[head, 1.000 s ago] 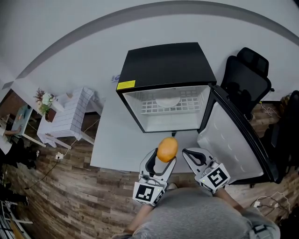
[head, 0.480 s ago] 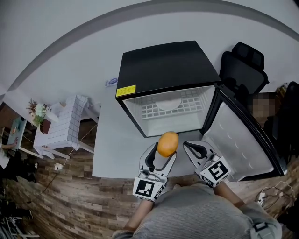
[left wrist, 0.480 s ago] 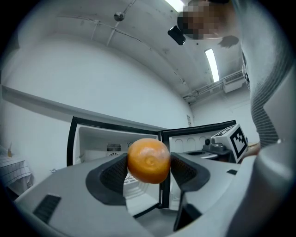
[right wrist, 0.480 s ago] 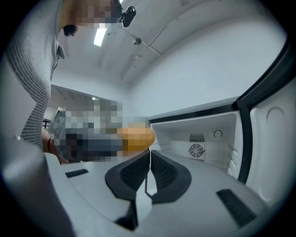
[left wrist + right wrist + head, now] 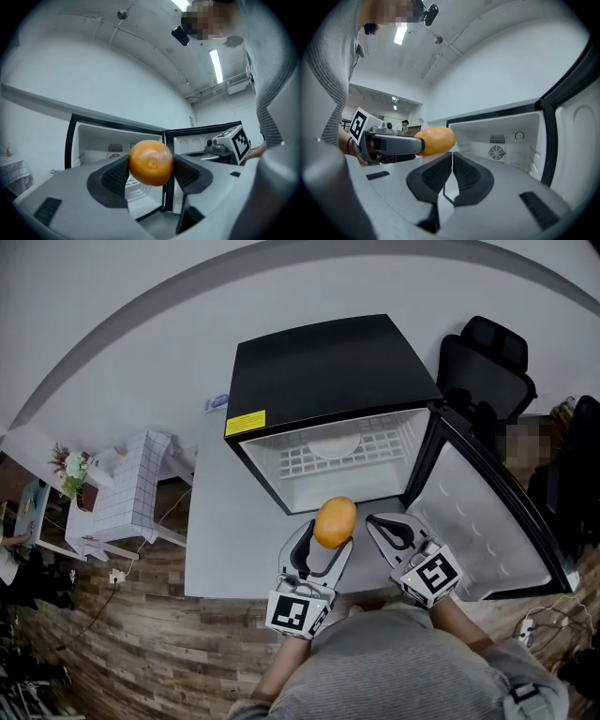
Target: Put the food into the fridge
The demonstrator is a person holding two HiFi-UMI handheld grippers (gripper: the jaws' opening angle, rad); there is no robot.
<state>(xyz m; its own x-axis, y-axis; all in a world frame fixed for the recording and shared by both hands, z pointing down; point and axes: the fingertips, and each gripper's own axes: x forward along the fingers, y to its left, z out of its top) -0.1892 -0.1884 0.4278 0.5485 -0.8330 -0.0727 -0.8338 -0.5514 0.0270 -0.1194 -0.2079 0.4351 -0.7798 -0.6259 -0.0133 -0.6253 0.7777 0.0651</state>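
One orange [image 5: 335,521] is sitting closer to the open fridge [image 5: 328,371] than a second ago, so I am nearing the drop-off inside. I am keeping the left gripper [image 5: 330,532] clamped on it, just short of the fridge's mouth above the table [image 5: 234,540]. I am holding the right gripper [image 5: 386,524] beside it, jaws pressed together, empty.

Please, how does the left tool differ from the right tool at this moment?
The left tool has its jaws closed on an orange fruit; the right tool has its jaws closed together on nothing. In the head view, the left tool stands before the middle of the fridge opening, while the right tool is nearer the open door. Both point into the open fridge and are outside it.
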